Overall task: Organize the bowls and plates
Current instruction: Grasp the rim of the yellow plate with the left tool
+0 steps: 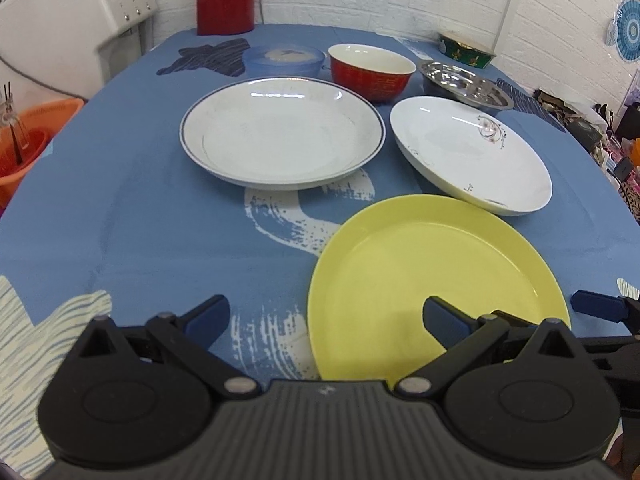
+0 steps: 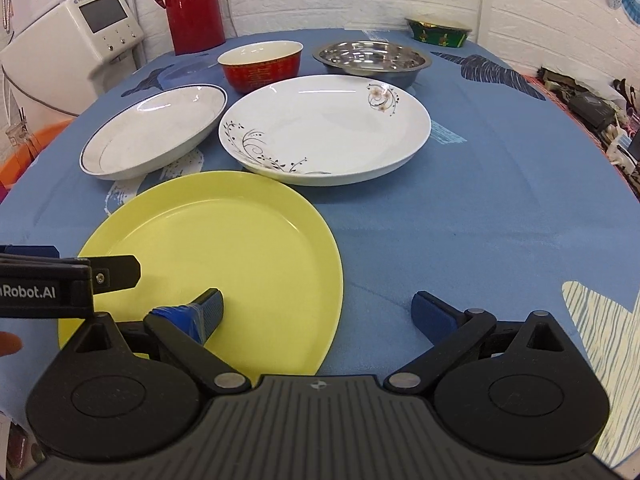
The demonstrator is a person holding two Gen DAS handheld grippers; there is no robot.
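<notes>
White brick wall backs your desk, which is draped in a blue cloth printed with pale and dark brush shapes; its near edge is cut off behind both tool bodies; your left hand-held gripper stands wide open above the cloth, its right fingertip over the near rim of the yellow plate, nothing held; your right hand-held gripper is also spread wide and empty, its left finger over that same plate and its right finger over bare cloth; the yellow plate is flat, matte and round, lying nearest you, and its near edge is hidden by the tools; behind it sit two glossy white deep plates, apart from each other: the blue-rimmed plate to the left and the floral plate to the right, whose near rim lies just beside the yellow one; farther back stand a red bowl with a cream inside and a shiny steel bowl; a translucent blue lidded container shows only from the left wrist, its contents blurred; a red thermos is cut off at the top; a green patterned bowl sits by the wall; a white appliance and an orange basket stand off the desk's left side, partly cropped.
</notes>
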